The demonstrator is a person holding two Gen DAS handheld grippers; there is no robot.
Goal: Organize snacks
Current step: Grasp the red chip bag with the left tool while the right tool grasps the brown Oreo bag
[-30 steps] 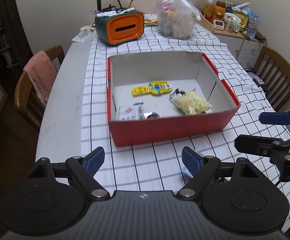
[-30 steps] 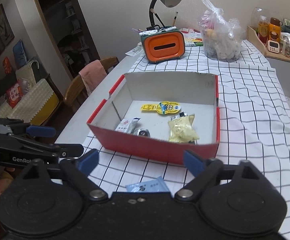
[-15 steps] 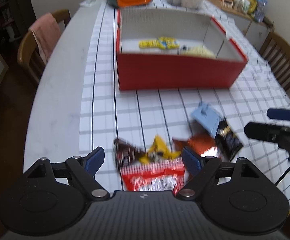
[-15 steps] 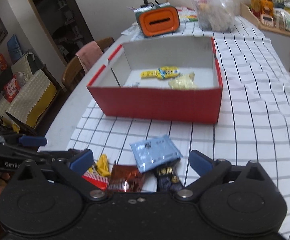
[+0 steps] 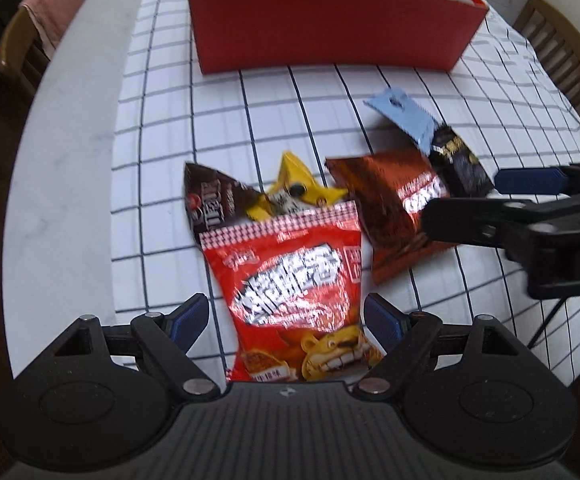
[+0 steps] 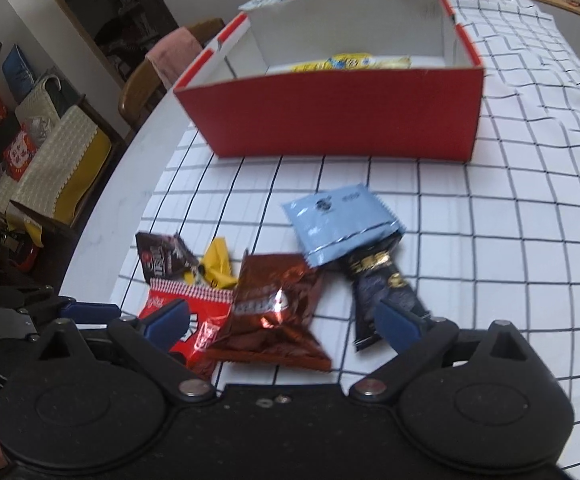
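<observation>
Few snacks already in red box (image 6: 330, 120); pile of packets (image 5: 290, 280) left near table's front edge. My left gripper (image 5: 286, 316) wide apart, right gripper (image 6: 286, 320) closing, both empty.

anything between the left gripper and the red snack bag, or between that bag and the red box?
Nothing visible. The left gripper is open with the red snack bag right between its fingers. From the bag to the red box, only the dark packet and yellow wrapper lie flat on the tablecloth, easily cleared.
</observation>
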